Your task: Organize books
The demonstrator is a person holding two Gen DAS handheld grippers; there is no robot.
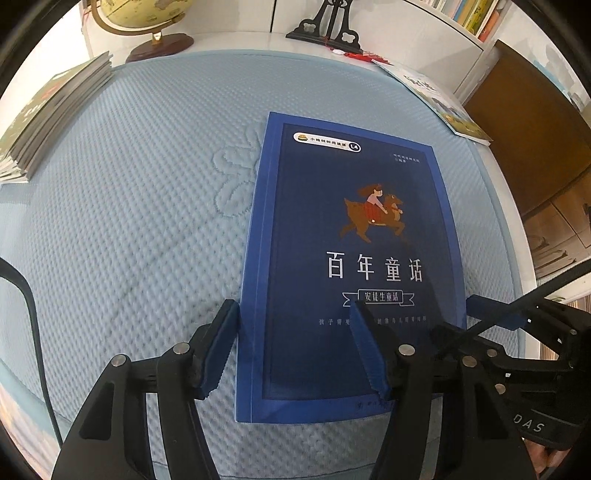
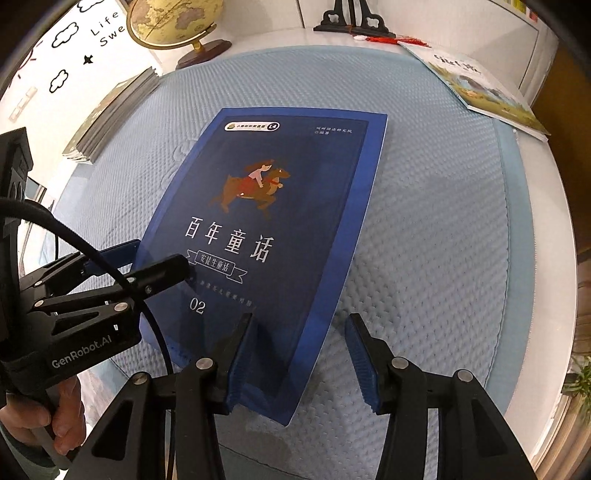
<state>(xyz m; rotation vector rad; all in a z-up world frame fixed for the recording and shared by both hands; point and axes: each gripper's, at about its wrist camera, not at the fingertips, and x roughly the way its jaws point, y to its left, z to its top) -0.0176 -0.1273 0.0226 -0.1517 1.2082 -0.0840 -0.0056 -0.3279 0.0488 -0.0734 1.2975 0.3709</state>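
Observation:
A dark blue book (image 1: pixel 354 229) (image 2: pixel 266 206), with a rider on a brown animal and white characters on its cover, lies flat on a light blue quilted mat (image 1: pixel 129 221) (image 2: pixel 424 221). My left gripper (image 1: pixel 291 302) stands open astride the book's left long edge, one finger over the mat and one over the cover. My right gripper (image 2: pixel 299 315) stands open astride the right long edge near the front corner. Each gripper shows in the other's view, the right gripper (image 1: pixel 480 314) at the book's right edge and the left gripper (image 2: pixel 147 258) at its left edge. No pad presses the book.
A stack of thin books (image 1: pixel 48 122) (image 2: pixel 110 118) lies at the mat's left edge. A picture book (image 1: pixel 436 99) (image 2: pixel 476 85) lies at the far right. A globe (image 1: pixel 147 22) (image 2: pixel 173 22) and a black stand (image 1: pixel 328 26) are behind the mat. A hand (image 2: pixel 62 417) holds the left gripper.

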